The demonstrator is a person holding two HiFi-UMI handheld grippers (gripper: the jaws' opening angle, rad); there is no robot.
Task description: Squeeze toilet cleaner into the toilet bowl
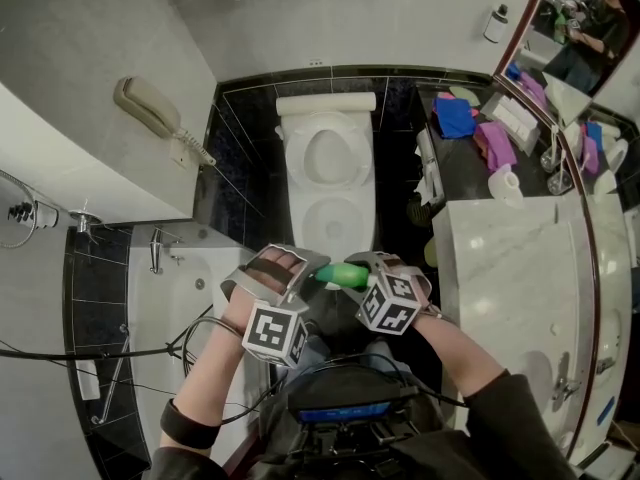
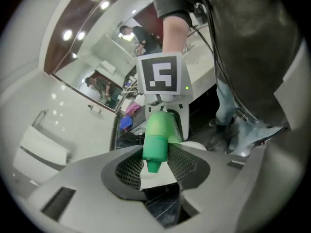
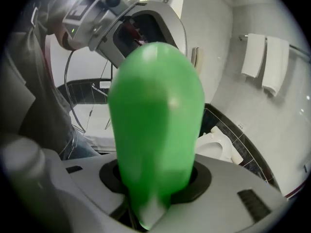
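A green toilet-cleaner bottle lies roughly level between the two grippers, in the air in front of the person and short of the toilet bowl; the bowl stands open with its seat raised against the cistern.

The right gripper is clamped round the bottle's fat body; in the right gripper view the green body fills the space between its jaws and both pads press on it. The left gripper faces it from the other end; its jaws stand partly apart and pinch the bottle's green cap, the meshed pads close against it on either side and the nozzle tip pointing back towards that gripper's camera. Both grippers tilt downward; their marker cubes sit side by side, near each other.

A marble worktop runs along the right of the head view; at its far end, on a dark ledge, lie a blue cloth, a purple cloth and a toilet-paper roll. A wall phone hangs on the left wall; a white bathtub lies below it at the left. White towels hang on a rail on the wall above the toilet; a mirror fills the upper right corner.
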